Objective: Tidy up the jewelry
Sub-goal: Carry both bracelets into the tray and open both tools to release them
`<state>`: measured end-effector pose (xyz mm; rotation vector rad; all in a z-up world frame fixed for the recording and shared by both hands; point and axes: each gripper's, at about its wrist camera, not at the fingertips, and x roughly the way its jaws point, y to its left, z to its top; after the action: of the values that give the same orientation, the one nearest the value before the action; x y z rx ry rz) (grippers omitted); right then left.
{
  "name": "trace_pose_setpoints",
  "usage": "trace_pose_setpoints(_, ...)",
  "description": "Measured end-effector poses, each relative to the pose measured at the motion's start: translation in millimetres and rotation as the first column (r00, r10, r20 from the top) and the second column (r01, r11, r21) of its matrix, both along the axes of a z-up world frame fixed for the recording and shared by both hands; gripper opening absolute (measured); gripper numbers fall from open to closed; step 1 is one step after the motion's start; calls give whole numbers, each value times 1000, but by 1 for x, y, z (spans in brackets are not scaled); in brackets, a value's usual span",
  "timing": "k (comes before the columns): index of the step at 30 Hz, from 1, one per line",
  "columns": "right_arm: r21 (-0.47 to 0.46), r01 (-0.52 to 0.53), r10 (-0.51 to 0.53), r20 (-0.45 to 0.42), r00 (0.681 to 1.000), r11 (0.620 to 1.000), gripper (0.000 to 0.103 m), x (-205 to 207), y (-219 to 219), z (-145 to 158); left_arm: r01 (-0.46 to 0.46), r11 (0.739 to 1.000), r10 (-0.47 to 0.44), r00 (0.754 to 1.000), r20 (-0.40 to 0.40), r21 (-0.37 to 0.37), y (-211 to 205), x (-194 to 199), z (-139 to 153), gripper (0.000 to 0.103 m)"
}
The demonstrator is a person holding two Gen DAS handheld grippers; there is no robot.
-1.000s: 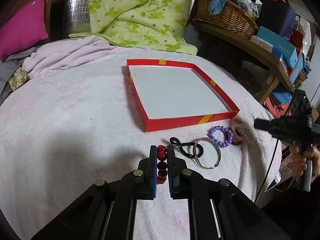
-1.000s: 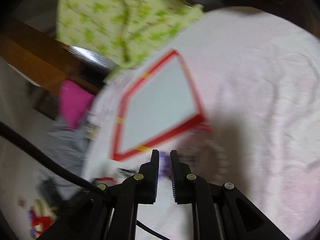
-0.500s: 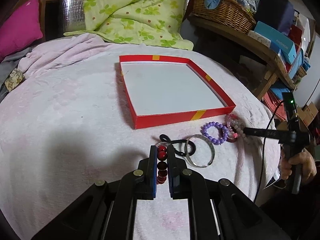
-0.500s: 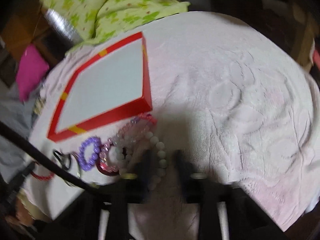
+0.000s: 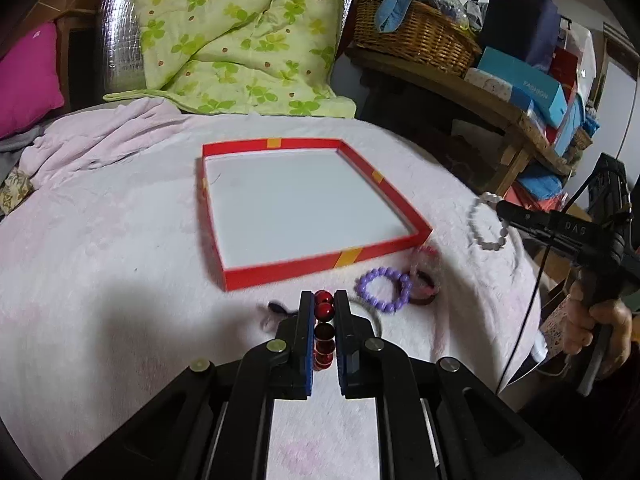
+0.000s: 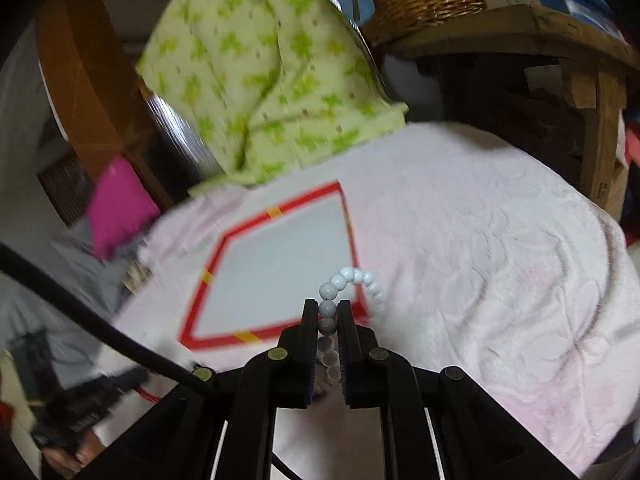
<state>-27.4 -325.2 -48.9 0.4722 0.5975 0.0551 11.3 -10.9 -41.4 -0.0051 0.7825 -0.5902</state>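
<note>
My left gripper (image 5: 324, 304) is shut on a dark red bead bracelet (image 5: 323, 312), held just above the cloth in front of the red tray (image 5: 280, 268). My right gripper (image 6: 329, 310) is shut on a white bead bracelet (image 6: 352, 278) and holds it in the air near the tray's right corner (image 6: 360, 308); the bracelet also shows in the left wrist view (image 5: 486, 224). A purple bead bracelet (image 5: 384, 290), a pink and dark bangle (image 5: 424, 288) and a black ring (image 5: 276, 308) lie on the cloth in front of the tray.
The tray has a white floor and low red walls. A pale pink cloth (image 5: 100, 240) covers the round table. A green quilt (image 5: 232, 40) and pink cushion (image 5: 28, 76) lie behind. A shelf with a wicker basket (image 5: 412, 36) and boxes stands at the right.
My right gripper closed on the white bead bracelet and lifted it off the pile. My left gripper rose and moved toward the tray with the red bracelet.
</note>
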Motion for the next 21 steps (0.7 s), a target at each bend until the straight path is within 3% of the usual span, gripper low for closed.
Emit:
trace_pose_setpoints(4,34,-28,26,37,999,999,10,27,14,8,11,1000,-10,999,34,-28,-11,25,21,10)
trace_pose_setpoints(7,72,-50,48,22,999,996,10,62,27,9,19,999,-18,1000,16,-33,-28,56,24,10)
trace_pose_setpoints(17,214,-63,85,-93,992,975,10,162,53,-31,-71,997,72,989,-125,14,-45,126,-27,10)
trace_pose_setpoints(19,192,-45,72,-136,988,980,13,174,56,-40,-92,995,97,988,-119,43,-48,129,-31,12)
trace_pose_setpoints(21,166,-9,39,-178,983,986,15,175,52,-47,-88,994,95,990,-107,67,-51,128,-31,27)
